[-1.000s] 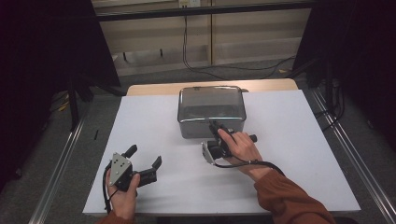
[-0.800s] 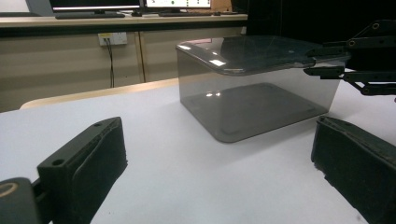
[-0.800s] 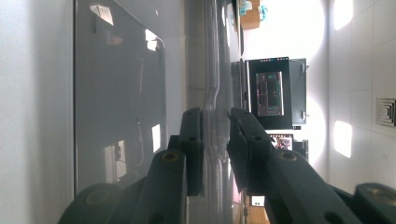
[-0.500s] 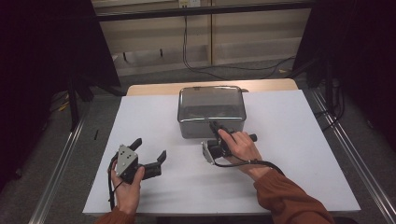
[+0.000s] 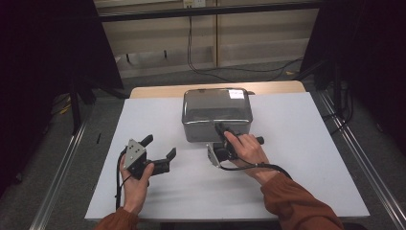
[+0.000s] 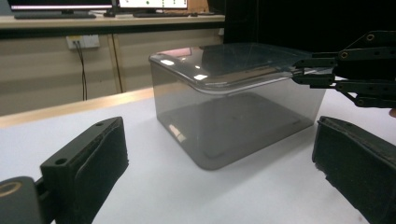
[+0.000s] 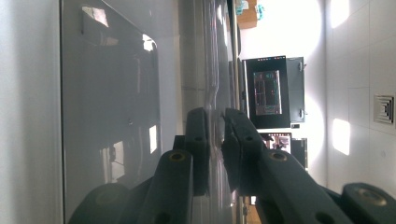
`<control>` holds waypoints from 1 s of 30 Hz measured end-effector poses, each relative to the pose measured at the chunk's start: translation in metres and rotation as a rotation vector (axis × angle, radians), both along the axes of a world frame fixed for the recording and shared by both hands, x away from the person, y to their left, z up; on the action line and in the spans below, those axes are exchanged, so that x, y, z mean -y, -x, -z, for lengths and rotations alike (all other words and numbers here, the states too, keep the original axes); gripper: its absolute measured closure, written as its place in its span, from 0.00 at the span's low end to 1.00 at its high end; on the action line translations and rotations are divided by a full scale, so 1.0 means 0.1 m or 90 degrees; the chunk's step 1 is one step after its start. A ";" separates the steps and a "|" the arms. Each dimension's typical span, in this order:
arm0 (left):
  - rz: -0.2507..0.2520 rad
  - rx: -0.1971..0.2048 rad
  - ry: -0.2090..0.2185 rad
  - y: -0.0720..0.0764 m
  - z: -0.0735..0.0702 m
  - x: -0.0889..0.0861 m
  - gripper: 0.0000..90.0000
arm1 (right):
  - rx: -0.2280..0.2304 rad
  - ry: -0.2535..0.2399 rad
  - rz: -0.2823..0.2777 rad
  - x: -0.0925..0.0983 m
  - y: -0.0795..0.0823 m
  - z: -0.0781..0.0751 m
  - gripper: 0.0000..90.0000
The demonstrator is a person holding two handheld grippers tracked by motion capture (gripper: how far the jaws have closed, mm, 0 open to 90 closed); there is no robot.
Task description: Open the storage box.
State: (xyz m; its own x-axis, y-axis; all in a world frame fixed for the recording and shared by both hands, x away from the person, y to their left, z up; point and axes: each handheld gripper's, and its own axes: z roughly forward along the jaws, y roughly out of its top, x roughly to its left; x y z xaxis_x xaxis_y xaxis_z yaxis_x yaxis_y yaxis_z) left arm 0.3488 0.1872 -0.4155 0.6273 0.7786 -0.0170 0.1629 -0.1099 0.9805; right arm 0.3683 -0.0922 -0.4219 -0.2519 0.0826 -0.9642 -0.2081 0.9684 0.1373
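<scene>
My left gripper (image 5: 158,149), jaws wide open, has drifted closer to the clear box (image 5: 216,114); my right gripper (image 5: 219,130) stays pinched on its lid edge (image 6: 261,77), likely readying a lift.

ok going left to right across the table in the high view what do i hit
left gripper, jaws open, held above the white sheet → right gripper, shut on the near edge of the lid of the clear box, which lies farther back across the middle.
</scene>
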 end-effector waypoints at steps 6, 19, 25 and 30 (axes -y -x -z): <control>0.016 -0.004 -0.003 -0.17 0.04 0.07 0.03 | 0.004 -0.004 -0.002 0.01 0.00 -0.02 0.89; 0.054 0.022 -0.025 -0.38 0.03 0.20 0.04 | 0.018 -0.013 -0.003 0.01 -0.02 -0.10 0.89; 0.042 0.029 -0.024 -0.48 0.02 0.25 0.05 | 0.021 -0.017 -0.003 0.01 -0.02 -0.12 0.89; 0.035 0.031 -0.029 -0.57 0.02 0.28 0.05 | 0.024 -0.020 -0.002 0.02 -0.02 -0.14 0.88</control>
State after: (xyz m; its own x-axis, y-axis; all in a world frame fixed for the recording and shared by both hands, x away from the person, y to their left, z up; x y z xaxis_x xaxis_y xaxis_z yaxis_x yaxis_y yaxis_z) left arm 0.4061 0.1591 -0.4180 0.6682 0.7424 0.0488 0.1080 -0.1616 0.9809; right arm 0.3706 -0.0937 -0.4076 -0.2153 0.1125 -0.9700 -0.2164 0.9632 0.1597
